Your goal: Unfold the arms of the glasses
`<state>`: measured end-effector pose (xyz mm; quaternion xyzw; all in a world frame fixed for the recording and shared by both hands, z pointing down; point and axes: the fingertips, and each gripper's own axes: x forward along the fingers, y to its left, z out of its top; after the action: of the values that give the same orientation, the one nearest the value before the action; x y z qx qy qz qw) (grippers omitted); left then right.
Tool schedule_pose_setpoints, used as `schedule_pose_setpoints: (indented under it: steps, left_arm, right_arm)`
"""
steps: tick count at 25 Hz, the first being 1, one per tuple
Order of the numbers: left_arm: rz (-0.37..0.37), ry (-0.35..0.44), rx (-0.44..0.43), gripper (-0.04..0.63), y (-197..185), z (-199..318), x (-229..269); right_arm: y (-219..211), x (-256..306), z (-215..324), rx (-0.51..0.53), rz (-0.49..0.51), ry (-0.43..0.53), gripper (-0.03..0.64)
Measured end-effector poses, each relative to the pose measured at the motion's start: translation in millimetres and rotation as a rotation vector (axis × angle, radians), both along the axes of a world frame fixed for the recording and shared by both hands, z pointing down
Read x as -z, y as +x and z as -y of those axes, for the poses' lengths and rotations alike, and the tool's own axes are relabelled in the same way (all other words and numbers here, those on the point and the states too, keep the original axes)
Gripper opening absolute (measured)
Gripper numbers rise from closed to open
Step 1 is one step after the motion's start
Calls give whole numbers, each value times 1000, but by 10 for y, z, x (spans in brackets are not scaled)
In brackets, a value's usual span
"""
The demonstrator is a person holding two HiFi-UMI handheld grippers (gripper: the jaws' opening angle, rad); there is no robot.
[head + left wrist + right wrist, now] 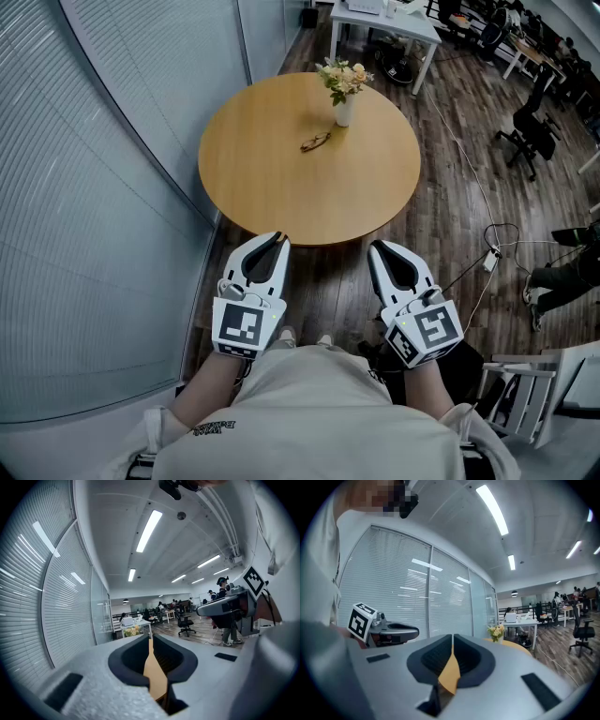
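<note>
— Pale shirt [309, 412] fills the bottom edge. What sits just past it?

— Both tools, held side by side above the dark wood floor [328, 281], their tips near the closest edge of the round table [272, 197]. The left tool [280, 241] has its jaws pressed together at the tips with nothing between them. The right tool [377, 247] is clenched the same way and is also empty.

— And the glasses?

— The glasses [315, 142] lie on the table's far half, well apart from both tools. Just beside them, toward the far edge, a white vase of flowers [343, 105] stands upright.

— Are the arms folded?

— Too small to tell.

— What surrounds the table?

— Blinds [75, 187] run along the left wall. Beyond the table are a white desk [384, 23] and an office chair [530, 131].
</note>
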<state>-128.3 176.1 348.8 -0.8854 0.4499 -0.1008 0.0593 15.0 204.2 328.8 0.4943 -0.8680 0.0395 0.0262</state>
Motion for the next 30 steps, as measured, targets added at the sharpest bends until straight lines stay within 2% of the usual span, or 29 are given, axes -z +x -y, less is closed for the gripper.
schedule_pose_setpoints:
  steps: [14, 30]
  left_arm:
    - [-3, -8, 13, 46, 181, -64, -45]
    - [31, -14, 50, 46, 458, -202, -133]
  right_arm:
    - [246, -91, -34, -5, 25, -23, 35]
    - [516, -181, -146, 50, 50, -25, 35]
